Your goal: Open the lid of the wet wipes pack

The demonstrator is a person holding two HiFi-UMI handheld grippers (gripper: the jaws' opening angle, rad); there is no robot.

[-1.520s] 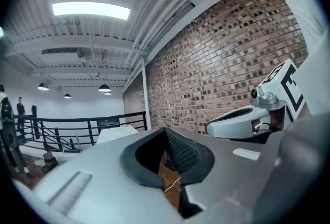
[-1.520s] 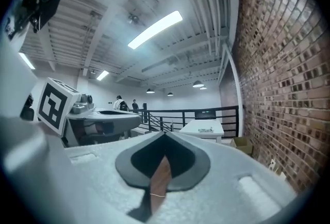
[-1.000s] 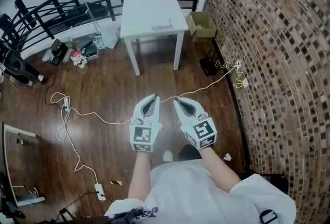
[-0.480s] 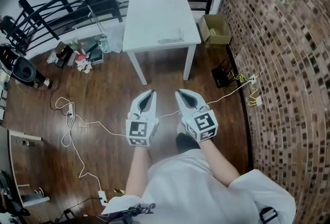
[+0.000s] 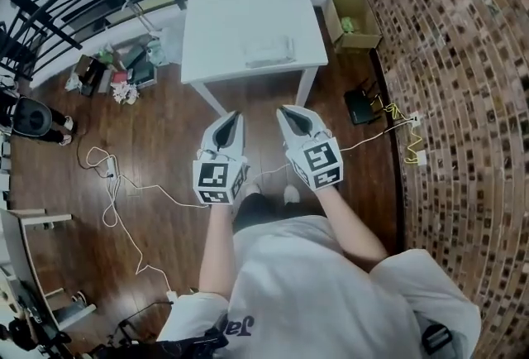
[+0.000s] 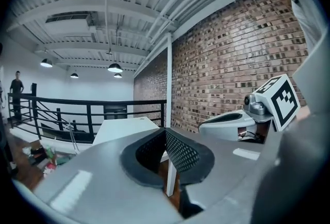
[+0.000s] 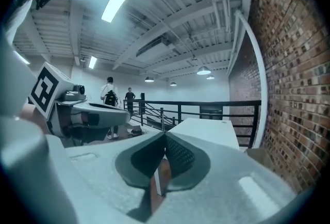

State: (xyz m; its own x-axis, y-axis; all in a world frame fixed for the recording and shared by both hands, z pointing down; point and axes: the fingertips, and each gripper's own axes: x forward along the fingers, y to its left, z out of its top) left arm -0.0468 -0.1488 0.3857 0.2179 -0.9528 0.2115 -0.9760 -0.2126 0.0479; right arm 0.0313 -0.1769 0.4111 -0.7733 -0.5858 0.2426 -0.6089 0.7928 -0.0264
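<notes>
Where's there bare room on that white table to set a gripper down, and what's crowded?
The white table is bare all round the wipes pack, widest on its far half. Crowded: floor clutter left of it, cardboard box to its right.

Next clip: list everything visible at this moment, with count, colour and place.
table: one, white, ahead of the grippers
wet wipes pack: one, pale, on the table near its front edge
cardboard box: one, brown, on the floor right of the table
railing: one, black, behind the table
cables: several, white and yellow, across the floor
clutter: one pile, mixed colours, left of the table
bystanders: two, dark, by the far railing
left gripper: one, grey, shut, empty
right gripper: one, grey, shut, empty
</notes>
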